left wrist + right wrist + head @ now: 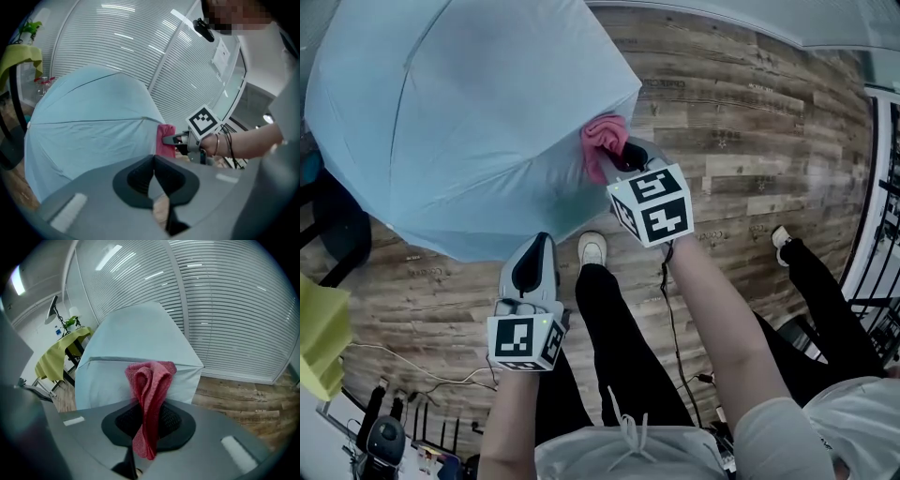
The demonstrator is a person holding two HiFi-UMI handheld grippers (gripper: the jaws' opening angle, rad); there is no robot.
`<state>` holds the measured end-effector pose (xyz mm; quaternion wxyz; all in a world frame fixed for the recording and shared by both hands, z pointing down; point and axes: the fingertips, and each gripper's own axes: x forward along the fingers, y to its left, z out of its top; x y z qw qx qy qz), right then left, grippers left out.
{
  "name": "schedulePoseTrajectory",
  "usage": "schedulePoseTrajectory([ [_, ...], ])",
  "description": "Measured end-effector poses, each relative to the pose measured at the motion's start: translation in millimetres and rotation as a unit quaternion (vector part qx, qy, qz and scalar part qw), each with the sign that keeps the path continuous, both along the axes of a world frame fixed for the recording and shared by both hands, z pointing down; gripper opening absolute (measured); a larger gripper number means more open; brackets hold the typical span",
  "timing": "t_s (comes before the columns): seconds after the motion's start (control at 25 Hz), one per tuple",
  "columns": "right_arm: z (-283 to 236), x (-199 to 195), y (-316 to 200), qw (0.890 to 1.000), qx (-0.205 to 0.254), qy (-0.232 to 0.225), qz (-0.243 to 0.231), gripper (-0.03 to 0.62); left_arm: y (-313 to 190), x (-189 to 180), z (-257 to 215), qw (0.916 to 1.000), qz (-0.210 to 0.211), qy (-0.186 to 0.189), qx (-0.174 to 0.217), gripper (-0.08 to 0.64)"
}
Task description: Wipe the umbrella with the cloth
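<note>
Office-like room: white slatted blinds (234, 310) (wall-high), wood-plank floor (750, 122), yellow-draped table (58, 355).

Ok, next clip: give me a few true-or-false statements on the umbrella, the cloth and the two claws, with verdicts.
1. The right claw is shut on the pink cloth. True.
2. The umbrella is folded up. False: its canopy is spread open.
3. The left claw also grips the cloth. False: it is shut on nothing.
4. The cloth sits at the canopy's edge. True.
5. The floor is carpeted. False: it is wood plank.
</note>
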<state>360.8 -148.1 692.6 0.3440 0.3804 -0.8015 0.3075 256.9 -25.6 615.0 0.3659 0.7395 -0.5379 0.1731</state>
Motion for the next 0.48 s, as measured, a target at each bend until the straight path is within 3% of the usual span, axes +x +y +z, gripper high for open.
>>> schedulePoseTrajectory([
  [0.48, 34.2, 52.2, -23.1, 0.997, -0.003, 0.066, 0.036, 0.057, -16.5, 7.6, 9.8, 1.0000, -0.010, 0.001, -0.002, 0.008],
])
